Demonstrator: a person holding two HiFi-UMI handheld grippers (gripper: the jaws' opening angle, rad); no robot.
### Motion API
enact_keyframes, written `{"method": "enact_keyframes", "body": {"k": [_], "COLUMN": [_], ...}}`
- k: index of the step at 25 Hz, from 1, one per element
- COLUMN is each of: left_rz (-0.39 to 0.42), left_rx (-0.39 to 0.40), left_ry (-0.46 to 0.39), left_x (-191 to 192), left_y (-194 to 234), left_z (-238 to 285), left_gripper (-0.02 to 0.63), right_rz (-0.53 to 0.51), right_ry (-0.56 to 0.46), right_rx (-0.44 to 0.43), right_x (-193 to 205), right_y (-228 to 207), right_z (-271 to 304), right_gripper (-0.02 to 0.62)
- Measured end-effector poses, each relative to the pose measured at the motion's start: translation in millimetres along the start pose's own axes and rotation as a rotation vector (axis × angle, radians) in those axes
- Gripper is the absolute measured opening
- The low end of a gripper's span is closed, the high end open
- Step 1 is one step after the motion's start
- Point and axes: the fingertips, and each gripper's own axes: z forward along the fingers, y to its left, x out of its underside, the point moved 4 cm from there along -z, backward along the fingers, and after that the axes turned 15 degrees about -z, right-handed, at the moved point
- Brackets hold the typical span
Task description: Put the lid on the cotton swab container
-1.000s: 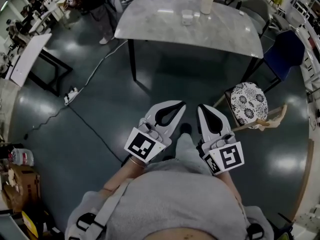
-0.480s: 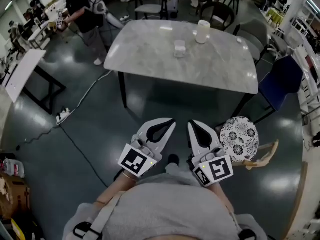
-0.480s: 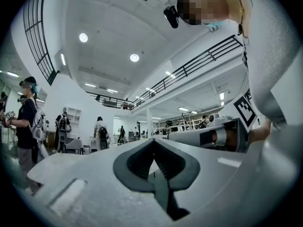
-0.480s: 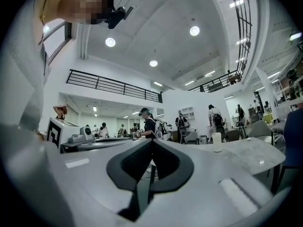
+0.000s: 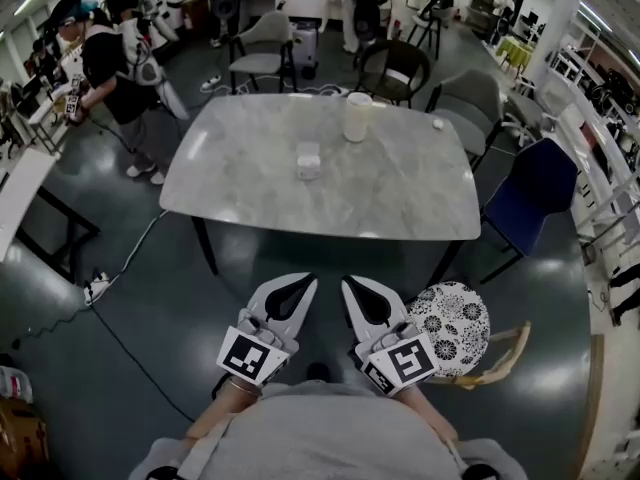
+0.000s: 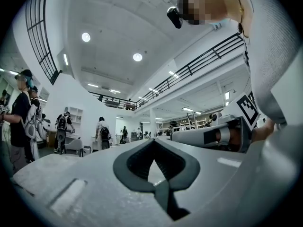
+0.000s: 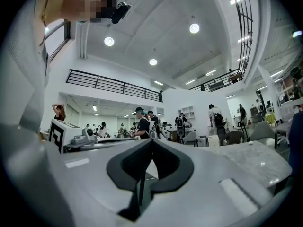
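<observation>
My left gripper (image 5: 298, 288) and right gripper (image 5: 356, 293) both closed and empty, side by side, small pale container (image 5: 308, 158) well apart at twelve o'clock on the marble table (image 5: 400, 193), white cylinder (image 5: 357, 116) at one o'clock behind it

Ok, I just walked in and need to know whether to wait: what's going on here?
A person stands short of the marble table, holding the left gripper and right gripper low in front of the body, both shut and empty. On the table sit a small white box and a taller white cylinder, neither touched; too far to tell which is the swab container or lid. The task hasn't begun.
</observation>
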Motion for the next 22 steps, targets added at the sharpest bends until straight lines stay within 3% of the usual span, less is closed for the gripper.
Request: {"method": "enact_keyframes", "body": {"k": [9, 13, 22], "left_rz": [-0.005, 0.003, -0.001], "left_rx": [-0.021, 0.001, -0.046], "left_ry": [0.069, 0.021, 0.032], "left_x": [16, 10, 14], "left_y": [8, 6, 17], "left_z": [37, 42, 39], "left_gripper": [0.000, -0.001, -0.001], "right_rz": [0.024, 0.016, 0.043], "right_ry": [0.002, -0.002, 0.001], "right_rx": [-0.003, -0.017, -0.054], "right_x": [18, 17, 25], "right_y": [-34, -36, -35], "right_z": [8, 9, 21], "right_gripper": [-0.003, -0.003, -0.003]}}
